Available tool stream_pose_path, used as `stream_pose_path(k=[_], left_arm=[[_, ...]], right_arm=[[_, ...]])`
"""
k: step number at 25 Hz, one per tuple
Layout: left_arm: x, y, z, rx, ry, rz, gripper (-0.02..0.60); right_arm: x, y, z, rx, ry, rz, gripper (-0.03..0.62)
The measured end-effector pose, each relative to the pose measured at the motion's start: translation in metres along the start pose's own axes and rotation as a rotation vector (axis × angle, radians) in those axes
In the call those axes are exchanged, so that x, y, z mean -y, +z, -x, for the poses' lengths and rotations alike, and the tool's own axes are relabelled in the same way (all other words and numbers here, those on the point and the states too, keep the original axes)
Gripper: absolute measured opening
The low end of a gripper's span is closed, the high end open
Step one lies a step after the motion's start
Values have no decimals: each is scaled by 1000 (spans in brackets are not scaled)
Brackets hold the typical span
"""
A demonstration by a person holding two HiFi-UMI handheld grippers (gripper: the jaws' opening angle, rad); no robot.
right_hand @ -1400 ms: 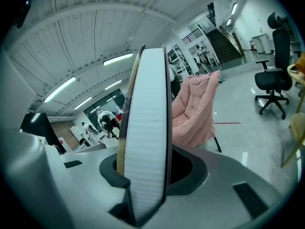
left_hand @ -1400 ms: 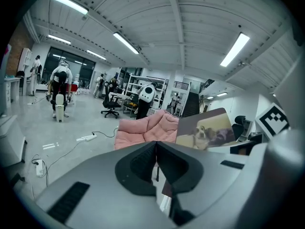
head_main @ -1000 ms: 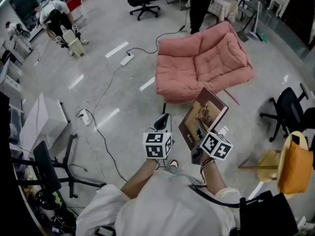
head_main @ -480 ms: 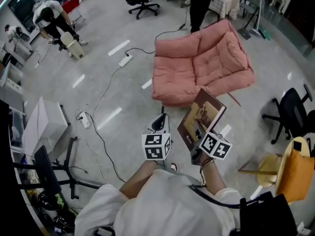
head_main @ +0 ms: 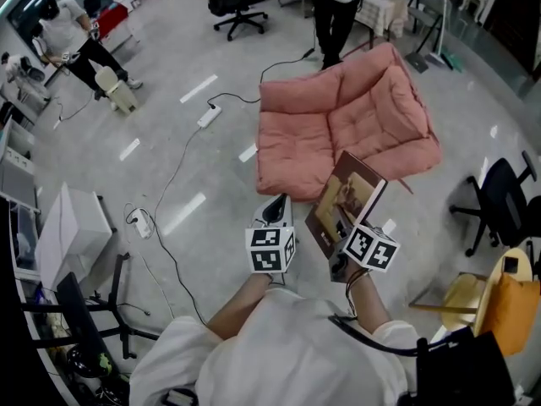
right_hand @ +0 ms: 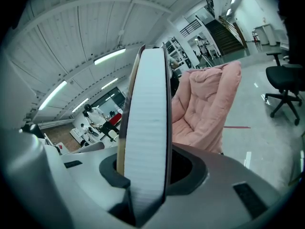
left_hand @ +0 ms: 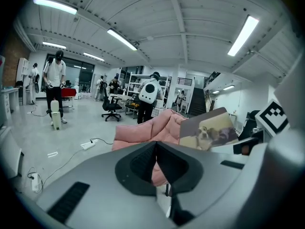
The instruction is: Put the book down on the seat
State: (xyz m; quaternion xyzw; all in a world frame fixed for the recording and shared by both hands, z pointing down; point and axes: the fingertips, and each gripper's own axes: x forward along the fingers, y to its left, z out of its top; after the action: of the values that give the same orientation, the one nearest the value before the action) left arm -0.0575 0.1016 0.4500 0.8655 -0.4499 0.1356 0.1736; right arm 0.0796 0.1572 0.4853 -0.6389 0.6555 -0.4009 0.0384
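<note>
- Right hand-held gripper (head_main: 341,242) was clamped on the bottom edge of the thick brown-covered book with a dog photo on its cover (head_main: 347,198); its own view showed the white page block (right_hand: 148,128) standing upright between the jaws.
- Book was in the air, tilted, near the front edge of the pink cushioned floor sofa (head_main: 338,125), not on the seat.
- Left hand-held gripper (head_main: 275,211) was just left of the book, jaws closed together with nothing between them (left_hand: 156,162).
- A person in a white top (head_main: 336,2) stood behind the sofa; a white power strip (head_main: 208,115) lay on the grey floor (head_main: 169,167).
</note>
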Motion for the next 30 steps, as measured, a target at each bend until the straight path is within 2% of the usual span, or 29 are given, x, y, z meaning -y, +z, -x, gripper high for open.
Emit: stream_pose_path(k=[11,16,25,30], left_arm=[[-38,56,-93,2,-25,10,9],[-56,65,-127,-16,-17,27,9],[-102,86,-184,-12,0,114,9],[-114,88,-206,-35,0,132,9]], right_arm=[[-2,66,-86,-9,-22,12,153],[-1,86,-117,-33,-37,21,153],[-15,121,-182,-82,-36,75,153],[-8,127,-197,-108,-60,59,153]])
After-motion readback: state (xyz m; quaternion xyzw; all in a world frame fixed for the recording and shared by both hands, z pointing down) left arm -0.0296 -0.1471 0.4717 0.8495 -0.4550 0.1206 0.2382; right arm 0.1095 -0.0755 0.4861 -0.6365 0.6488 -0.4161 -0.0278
